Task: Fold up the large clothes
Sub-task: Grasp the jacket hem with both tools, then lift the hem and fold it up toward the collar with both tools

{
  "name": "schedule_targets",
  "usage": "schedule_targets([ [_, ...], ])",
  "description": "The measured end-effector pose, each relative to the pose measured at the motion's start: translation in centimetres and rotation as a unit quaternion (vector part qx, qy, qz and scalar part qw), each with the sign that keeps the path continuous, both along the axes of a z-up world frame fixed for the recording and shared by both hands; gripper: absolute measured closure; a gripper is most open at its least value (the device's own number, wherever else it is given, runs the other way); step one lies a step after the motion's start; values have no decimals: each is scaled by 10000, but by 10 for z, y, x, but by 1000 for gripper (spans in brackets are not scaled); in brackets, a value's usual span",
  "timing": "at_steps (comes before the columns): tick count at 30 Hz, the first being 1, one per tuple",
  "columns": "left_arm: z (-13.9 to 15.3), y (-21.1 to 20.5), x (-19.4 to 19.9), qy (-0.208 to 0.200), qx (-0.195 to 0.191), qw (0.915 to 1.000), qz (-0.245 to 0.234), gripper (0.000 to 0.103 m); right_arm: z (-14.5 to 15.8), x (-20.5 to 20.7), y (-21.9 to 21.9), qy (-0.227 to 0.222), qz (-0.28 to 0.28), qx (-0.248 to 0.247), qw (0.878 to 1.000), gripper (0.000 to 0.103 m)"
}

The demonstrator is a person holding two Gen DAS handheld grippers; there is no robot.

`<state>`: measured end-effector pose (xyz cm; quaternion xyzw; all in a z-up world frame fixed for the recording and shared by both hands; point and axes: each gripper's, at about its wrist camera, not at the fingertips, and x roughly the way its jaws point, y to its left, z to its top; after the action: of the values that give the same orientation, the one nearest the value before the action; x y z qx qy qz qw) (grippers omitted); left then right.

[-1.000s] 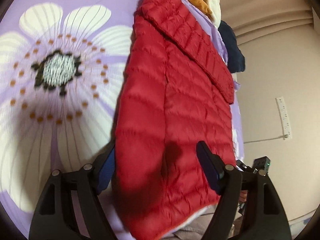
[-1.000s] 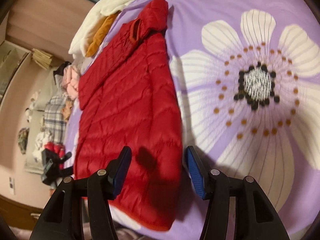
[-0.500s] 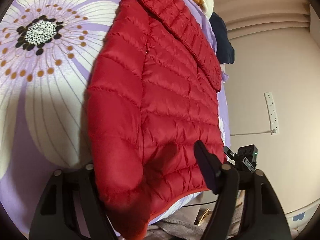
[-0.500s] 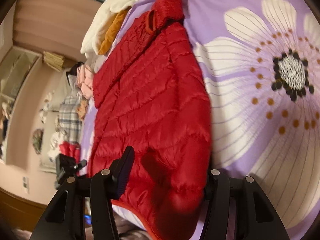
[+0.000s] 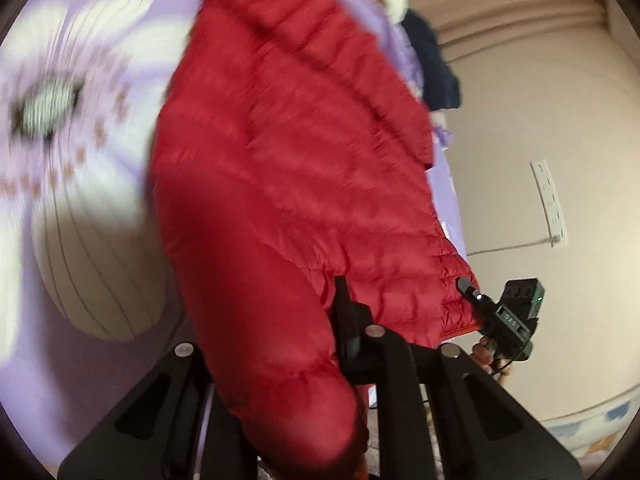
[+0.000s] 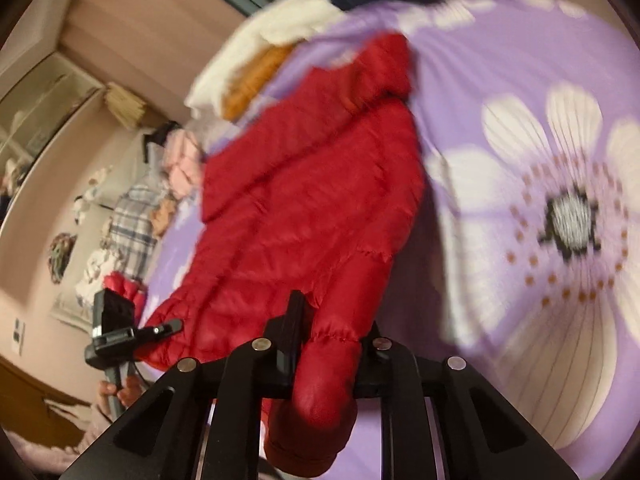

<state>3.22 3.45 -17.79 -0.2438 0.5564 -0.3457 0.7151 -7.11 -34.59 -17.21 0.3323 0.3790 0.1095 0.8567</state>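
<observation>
Gripping the red puffer jacket (image 5: 304,184) at the purple floral bedspread's (image 6: 520,80) near edge, left gripper (image 5: 280,320) and right gripper (image 6: 332,328) each have jaws clamped on its hem.

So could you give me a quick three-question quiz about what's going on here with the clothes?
1. True or false: the right gripper is shut on the red puffer jacket.
2. What does the jacket lie on?
A. a wooden floor
B. a purple flowered bedspread
C. a glass table
3. Fill in: the left gripper is clamped on the jacket's near ____.

Key
1. True: its fingers pinch a bunched red fold.
2. B.
3. Edge; motion blur hides exactly which part, hem or sleeve.
</observation>
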Motion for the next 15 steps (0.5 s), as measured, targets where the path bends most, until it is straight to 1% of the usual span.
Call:
schedule_targets([
  [3,36,0,1,-547,-113,9984,26,91,28,0,5,-480,44,-93,9988,87],
  [6,68,3,-1,-1099,-257,9936,72,91,50,-3,8,-841,47,-159,9963,88],
  [8,86,6,-5,-1356,-352,9901,60,91,60,-6,9,-1014,60,-184,9947,88],
  [11,105,13,-13,-1584,-431,9864,22,91,73,-16,14,-1252,115,-196,9919,88],
  [15,124,25,-26,-1733,-380,9841,-47,91,90,-33,14,-1498,210,-251,9882,88],
])
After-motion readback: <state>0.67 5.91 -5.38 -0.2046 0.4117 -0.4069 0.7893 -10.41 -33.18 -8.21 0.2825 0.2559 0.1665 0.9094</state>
